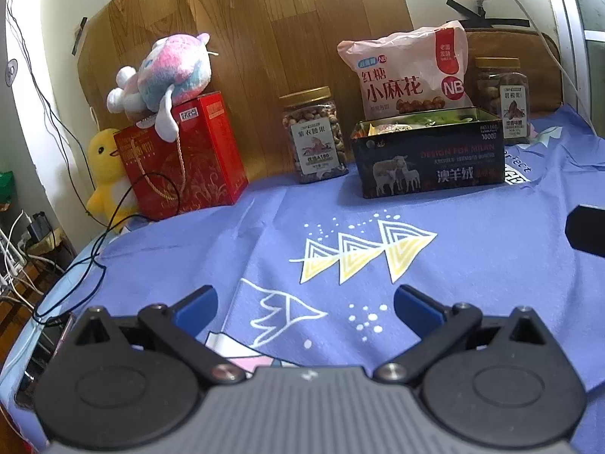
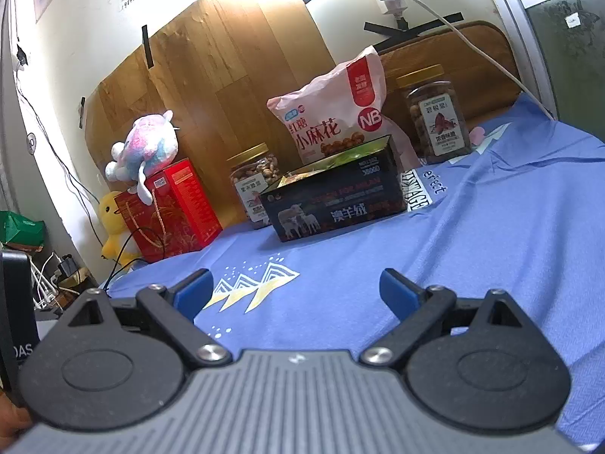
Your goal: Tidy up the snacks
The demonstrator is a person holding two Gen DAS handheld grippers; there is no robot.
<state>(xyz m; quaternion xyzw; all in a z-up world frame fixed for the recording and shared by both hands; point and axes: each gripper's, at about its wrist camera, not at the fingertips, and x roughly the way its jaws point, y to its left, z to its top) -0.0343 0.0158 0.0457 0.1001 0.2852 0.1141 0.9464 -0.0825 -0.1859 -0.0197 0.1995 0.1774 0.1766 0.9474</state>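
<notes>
both the left gripper (image 1: 305, 304) and the right gripper (image 2: 294, 291) were held released and empty above the blue cloth (image 1: 472, 249). the black tin (image 1: 431, 159) of snacks was set near the desk's back edge, the pink bag (image 1: 410, 72) just behind it, between two nut jars (image 1: 315, 136).

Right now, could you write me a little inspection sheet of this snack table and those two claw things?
Surface: blue printed cloth, bare in front.
Job's things: open dark tin with snacks inside; pink snack bag behind it; left nut jar and right nut jar flanking.
Clutter: red gift box, plush toy on top, yellow duck beside.
Grippers: left gripper and right gripper open, empty, above cloth.
Cables: black wire on cloth edge; white cord from wall strip.
Surroundings: wood panels taped to wall.
</notes>
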